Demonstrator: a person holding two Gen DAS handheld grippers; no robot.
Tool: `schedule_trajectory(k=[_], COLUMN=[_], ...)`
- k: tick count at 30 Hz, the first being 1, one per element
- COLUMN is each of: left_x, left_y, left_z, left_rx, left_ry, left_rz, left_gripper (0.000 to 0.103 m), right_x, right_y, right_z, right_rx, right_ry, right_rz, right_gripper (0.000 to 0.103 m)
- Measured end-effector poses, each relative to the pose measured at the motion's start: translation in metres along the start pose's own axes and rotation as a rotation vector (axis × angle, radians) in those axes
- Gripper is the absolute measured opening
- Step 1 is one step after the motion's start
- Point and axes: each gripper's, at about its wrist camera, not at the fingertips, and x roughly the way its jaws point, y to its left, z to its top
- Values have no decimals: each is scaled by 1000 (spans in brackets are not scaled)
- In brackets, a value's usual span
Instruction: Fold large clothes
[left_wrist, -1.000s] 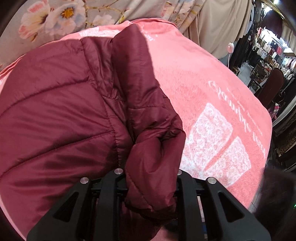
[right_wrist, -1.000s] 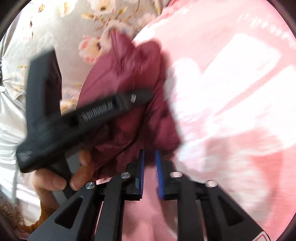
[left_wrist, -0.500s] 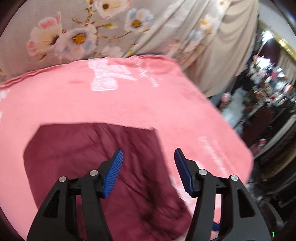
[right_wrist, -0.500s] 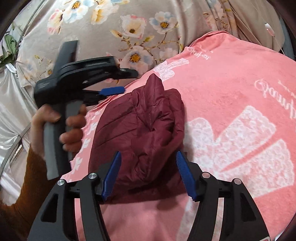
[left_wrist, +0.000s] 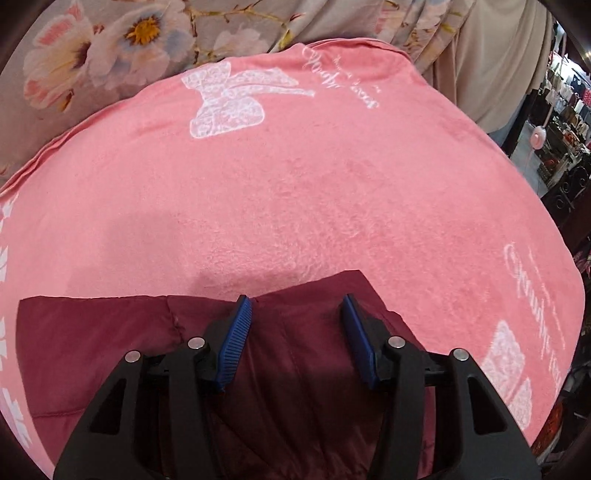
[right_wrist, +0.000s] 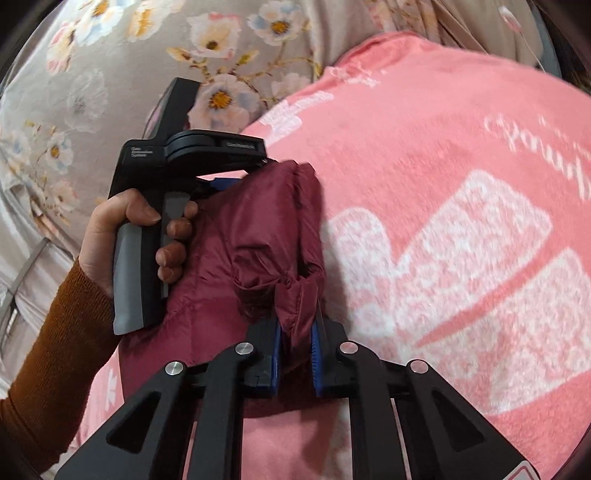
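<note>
At six o'clock in the right wrist view, the right gripper (right_wrist: 295, 345) is closing, its blue pads pinching a bunched fold of the maroon jacket (right_wrist: 258, 236). Beyond it, at nine o'clock, a hand (right_wrist: 122, 236) in an orange-brown sleeve (right_wrist: 55, 354) grips the handle of the left gripper (left_wrist: 295, 332) upright. In its own view that claw points steeply down over the jacket, its jaws apart and narrowing, pressing on nothing. The jacket lies on a pink blanket (left_wrist: 295, 184); flowered curtains (left_wrist: 147, 37) hang at twelve o'clock.
</note>
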Motion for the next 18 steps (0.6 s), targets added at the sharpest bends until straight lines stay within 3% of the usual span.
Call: schedule_trajectory(k=[10,18], left_x=[29,43], left_y=[6,5], left_z=[-9,-13], left_rx=[-16,-3], left_ry=[-26,-69], left_rz=[13,54], left_gripper=[51,51], right_x=[29,41], right_y=[-13,-19], right_z=[-15,-17], right_rx=[20,-2], right_ry=[77,63], right_rz=[-45,-43], right_gripper=[11,10])
